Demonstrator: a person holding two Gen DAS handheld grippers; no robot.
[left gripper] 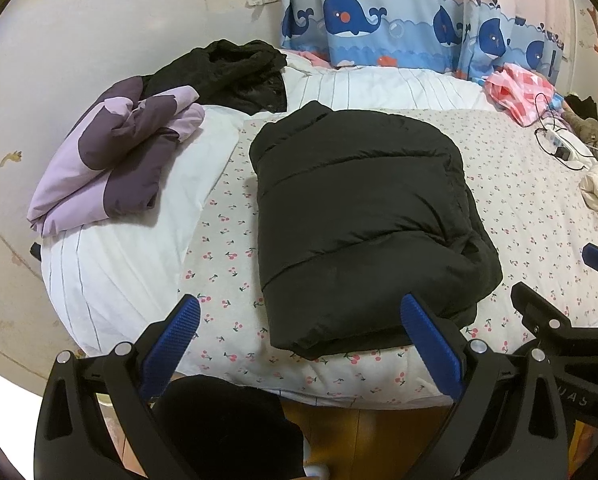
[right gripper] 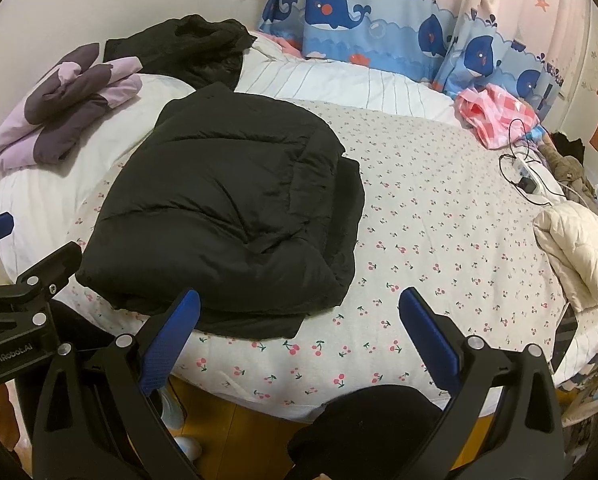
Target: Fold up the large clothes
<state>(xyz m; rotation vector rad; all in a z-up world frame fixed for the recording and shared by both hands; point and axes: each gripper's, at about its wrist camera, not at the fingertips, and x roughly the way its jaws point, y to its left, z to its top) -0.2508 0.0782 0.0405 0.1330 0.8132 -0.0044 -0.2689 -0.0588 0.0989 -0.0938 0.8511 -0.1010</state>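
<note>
Both tools hang spread wide and empty at the near edge of the bed (right gripper: 439, 216). The black jacket (left gripper: 363, 216) lies folded in a thick bundle on the cherry-print sheet, dead ahead of the left tool (left gripper: 299, 320), its hem close to the right finger. From the right tool (right gripper: 299, 312) it sits ahead and to the left. Farther left, a purple jacket (left gripper: 111, 160) rests folded on the white quilt.
</note>
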